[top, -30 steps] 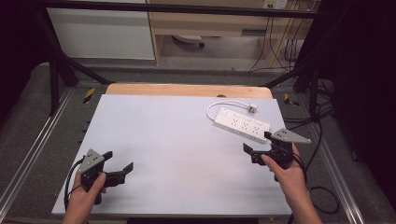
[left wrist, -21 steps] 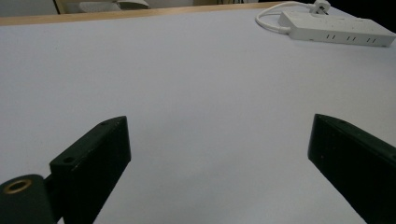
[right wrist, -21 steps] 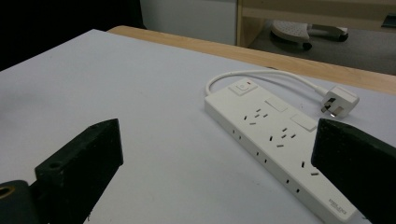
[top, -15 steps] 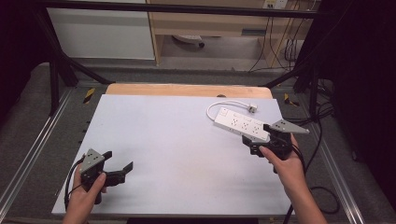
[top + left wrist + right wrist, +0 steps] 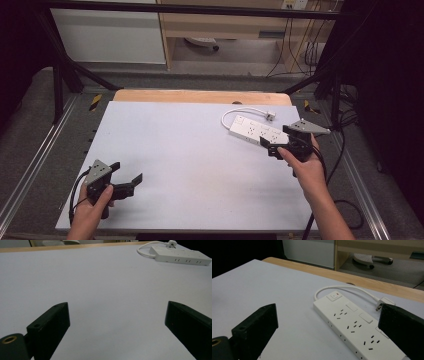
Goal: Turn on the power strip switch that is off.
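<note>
A white power strip lies flat at the back right of the white tabletop, its short cable looping round to a plug. My right gripper is open at the strip's near end, one jaw on each side of it. In the right gripper view the power strip runs between the jaws of the right gripper, switch end farthest. My left gripper rests open at the front left with nothing between its jaws. From the left gripper, the power strip shows far off.
A wooden table edge runs along the back of the white top. Metal rails flank both sides. Beyond the table stand a white cabinet, a wooden shelf and hanging cables.
My right gripper has moved forward and a little left, from beside the power strip to over its near end. The left gripper has stayed still.
</note>
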### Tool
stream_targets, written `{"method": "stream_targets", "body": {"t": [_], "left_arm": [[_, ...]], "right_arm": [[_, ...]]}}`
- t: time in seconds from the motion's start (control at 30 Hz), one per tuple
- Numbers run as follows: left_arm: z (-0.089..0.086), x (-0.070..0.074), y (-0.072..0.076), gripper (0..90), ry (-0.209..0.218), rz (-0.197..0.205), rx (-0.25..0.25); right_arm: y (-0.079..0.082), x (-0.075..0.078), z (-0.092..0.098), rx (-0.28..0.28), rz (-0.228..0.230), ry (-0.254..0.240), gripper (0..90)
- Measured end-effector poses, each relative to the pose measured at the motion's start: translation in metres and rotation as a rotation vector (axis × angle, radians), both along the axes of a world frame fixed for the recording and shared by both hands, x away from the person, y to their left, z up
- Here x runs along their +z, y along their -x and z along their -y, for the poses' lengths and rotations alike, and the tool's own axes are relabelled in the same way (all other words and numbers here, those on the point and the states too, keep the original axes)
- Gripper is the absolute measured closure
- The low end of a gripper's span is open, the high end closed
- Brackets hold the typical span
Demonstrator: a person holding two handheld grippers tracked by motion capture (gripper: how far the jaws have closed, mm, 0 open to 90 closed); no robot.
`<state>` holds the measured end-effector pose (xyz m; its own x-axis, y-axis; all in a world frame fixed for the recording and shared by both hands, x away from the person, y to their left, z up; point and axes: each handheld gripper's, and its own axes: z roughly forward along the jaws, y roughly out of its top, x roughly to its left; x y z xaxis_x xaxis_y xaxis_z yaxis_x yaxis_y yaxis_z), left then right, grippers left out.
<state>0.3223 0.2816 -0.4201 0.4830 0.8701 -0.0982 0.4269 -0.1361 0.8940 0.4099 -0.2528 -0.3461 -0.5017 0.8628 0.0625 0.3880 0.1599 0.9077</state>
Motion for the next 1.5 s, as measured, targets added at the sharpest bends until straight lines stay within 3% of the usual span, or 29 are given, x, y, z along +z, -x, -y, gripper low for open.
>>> {"method": "stream_targets", "body": {"t": [0.83,1.5], "left_arm": [[0.001,-0.001,0.0,6.0,-0.005,-0.002,-0.011],[0.001,-0.001,-0.001,6.1,-0.011,-0.006,-0.016]], "right_arm": [[-0.046,-0.005,0.009,-0.1,-0.02,-0.025,4.5],[-0.069,-0.017,0.005,-0.146,-0.055,-0.038,6.8]]}}
